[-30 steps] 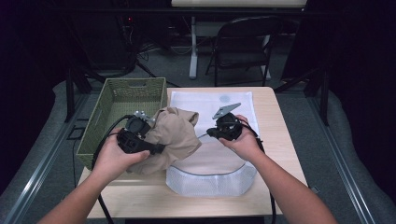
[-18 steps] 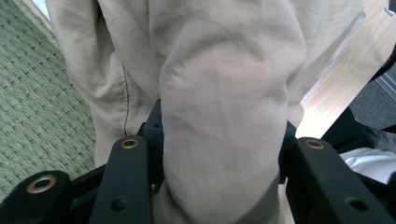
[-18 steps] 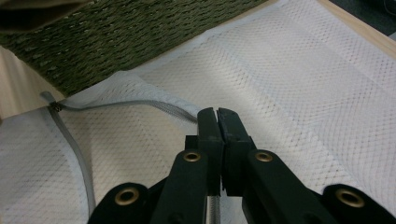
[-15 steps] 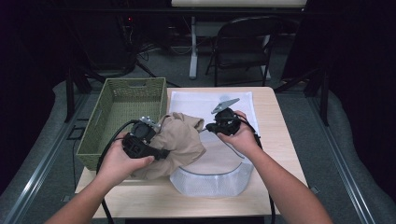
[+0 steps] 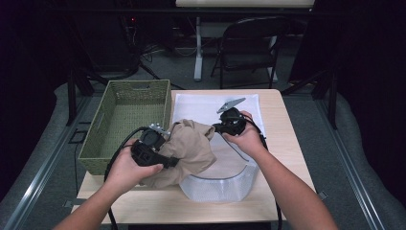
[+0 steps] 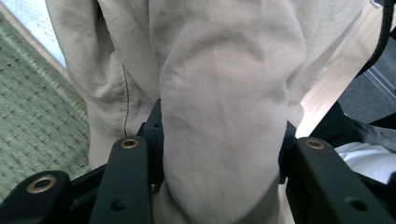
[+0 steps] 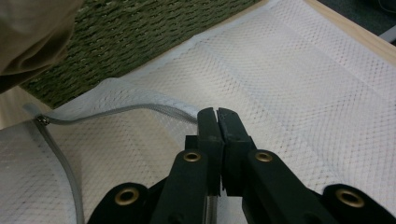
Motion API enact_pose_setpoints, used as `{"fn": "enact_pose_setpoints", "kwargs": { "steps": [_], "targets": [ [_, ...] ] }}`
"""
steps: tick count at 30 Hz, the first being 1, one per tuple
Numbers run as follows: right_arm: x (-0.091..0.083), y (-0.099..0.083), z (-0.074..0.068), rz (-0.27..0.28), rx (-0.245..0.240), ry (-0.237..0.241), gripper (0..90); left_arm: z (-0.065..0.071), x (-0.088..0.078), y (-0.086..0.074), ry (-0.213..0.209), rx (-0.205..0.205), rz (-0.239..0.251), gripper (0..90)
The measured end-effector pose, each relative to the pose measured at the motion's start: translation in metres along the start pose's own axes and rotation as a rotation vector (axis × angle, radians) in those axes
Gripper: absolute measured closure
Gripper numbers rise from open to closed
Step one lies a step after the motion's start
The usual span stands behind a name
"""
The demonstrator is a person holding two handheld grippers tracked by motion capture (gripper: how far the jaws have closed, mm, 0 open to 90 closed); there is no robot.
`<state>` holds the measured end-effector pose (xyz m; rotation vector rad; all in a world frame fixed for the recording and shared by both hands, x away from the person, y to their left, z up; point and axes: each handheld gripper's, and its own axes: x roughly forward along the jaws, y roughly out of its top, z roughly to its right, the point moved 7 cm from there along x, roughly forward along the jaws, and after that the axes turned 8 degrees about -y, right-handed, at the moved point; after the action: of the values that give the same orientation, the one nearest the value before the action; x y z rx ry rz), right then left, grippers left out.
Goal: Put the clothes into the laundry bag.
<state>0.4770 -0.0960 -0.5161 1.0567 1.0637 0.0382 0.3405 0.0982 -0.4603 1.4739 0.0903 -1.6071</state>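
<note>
Garment (image 5: 189, 146), a tan bundle, hangs bunched over the near part of the white mesh bag (image 5: 210, 108), just right of the green basket (image 5: 127, 115). The left gripper (image 6: 219, 140) has a thick fold of the cloth clamped between its jaws. The right gripper (image 7: 218, 116) has its jaws closed on the bag's zipper edge (image 7: 116, 111), pinching the mesh rim and holding the mouth up. The work looks like stuffing the cloth into the bag. The likely trouble is that the bundle is wider than the gap the one pinched rim leaves open, so cloth could snag on the zipper (image 5: 237, 175) or ride over the top of the mesh instead of entering. A thin, slippery rim may also slide out of the right jaws if the left hand pushes hard, letting the mouth collapse. Loose folds outside the left grip trail low and could drag across the table (image 5: 282, 139) or catch on the basket's wall.
</note>
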Motion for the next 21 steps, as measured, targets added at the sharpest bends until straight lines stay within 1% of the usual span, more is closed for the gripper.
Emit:
{"fn": "enact_pose_setpoints", "kwargs": {
  "steps": [1,4,5,6,7,8,9,18,21],
  "targets": [
    [0.002,-0.001,0.001,-0.007,0.003,-0.002,88.5,0.002,0.002,0.0,-0.006,0.002,-0.001,56.3],
    [0.004,-0.001,0.003,-0.007,0.01,-0.002,88.5,0.004,0.005,0.0,-0.012,0.007,-0.005,56.3],
    [0.004,-0.002,0.003,-0.009,0.012,-0.001,88.6,0.005,0.006,0.0,-0.015,0.015,-0.007,56.3],
    [0.004,-0.002,0.003,-0.009,0.012,-0.001,88.6,0.006,0.008,0.0,-0.019,0.009,-0.001,56.3],
    [0.005,-0.002,0.004,-0.012,0.009,-0.001,88.5,0.008,0.01,0.0,-0.028,0.018,-0.006,56.3],
    [0.005,-0.002,0.004,-0.012,0.009,-0.001,88.5,0.008,0.01,0.0,-0.028,0.018,-0.006,56.4],
    [0.006,-0.003,0.004,-0.013,0.013,0.001,88.5,0.011,0.014,-0.001,-0.036,0.02,-0.007,56.3],
    [0.005,-0.002,0.003,-0.011,0.01,0.005,88.5,0.02,0.026,-0.003,-0.053,0.039,-0.02,56.3],
    [0.005,-0.002,0.003,-0.011,0.005,0.006,88.5,0.024,0.033,-0.005,-0.056,0.047,-0.023,56.3]
  ]
}}
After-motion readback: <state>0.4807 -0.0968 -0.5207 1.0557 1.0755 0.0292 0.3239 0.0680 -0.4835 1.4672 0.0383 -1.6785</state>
